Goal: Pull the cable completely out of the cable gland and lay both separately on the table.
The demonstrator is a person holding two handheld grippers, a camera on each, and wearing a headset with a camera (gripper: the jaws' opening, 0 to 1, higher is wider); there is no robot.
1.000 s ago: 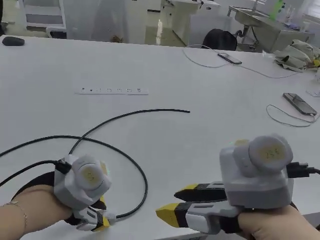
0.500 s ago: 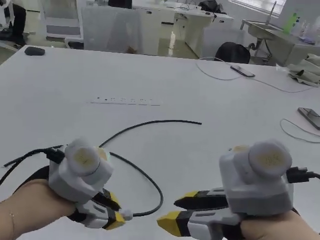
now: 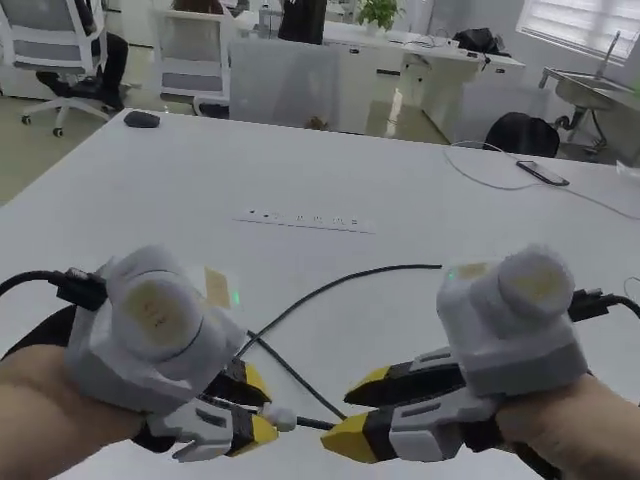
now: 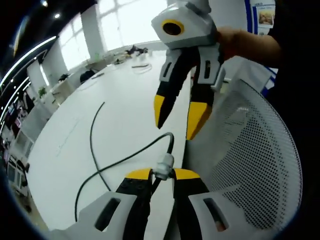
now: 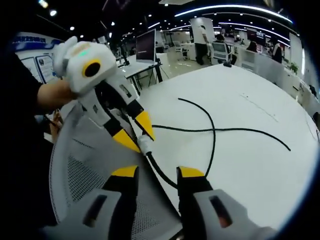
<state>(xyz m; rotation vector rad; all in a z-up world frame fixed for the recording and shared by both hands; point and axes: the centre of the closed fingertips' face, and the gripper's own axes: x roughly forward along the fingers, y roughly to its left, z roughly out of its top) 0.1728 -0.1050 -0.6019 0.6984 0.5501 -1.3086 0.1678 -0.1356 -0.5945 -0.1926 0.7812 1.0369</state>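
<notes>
Surface: broad white table with a plain, matt top.
On the table: a black mouse near the far left corner, a flat white strip with a row of small dark marks in the middle, and a phone on a thin white lead at far right.
Room: open office with office chairs and desks behind the table, a sink and window blinds at far right; ceiling strip lights show in the right gripper view.
Near edge: a white mesh chair back sits just beside the table edge, under both grippers.
Cable gland: small and white, off the table, pinched between the left gripper's yellow tips.
Left gripper: clamped on the cable gland, low at the left of the head view.
Cable: black, leaves the gland towards the right gripper, then curves across the table; its free end lies on the top well beyond the grippers.
Right gripper: jaws apart, facing the left gripper; in the right gripper view the cable passes through the gap between its tips without being squeezed.
</notes>
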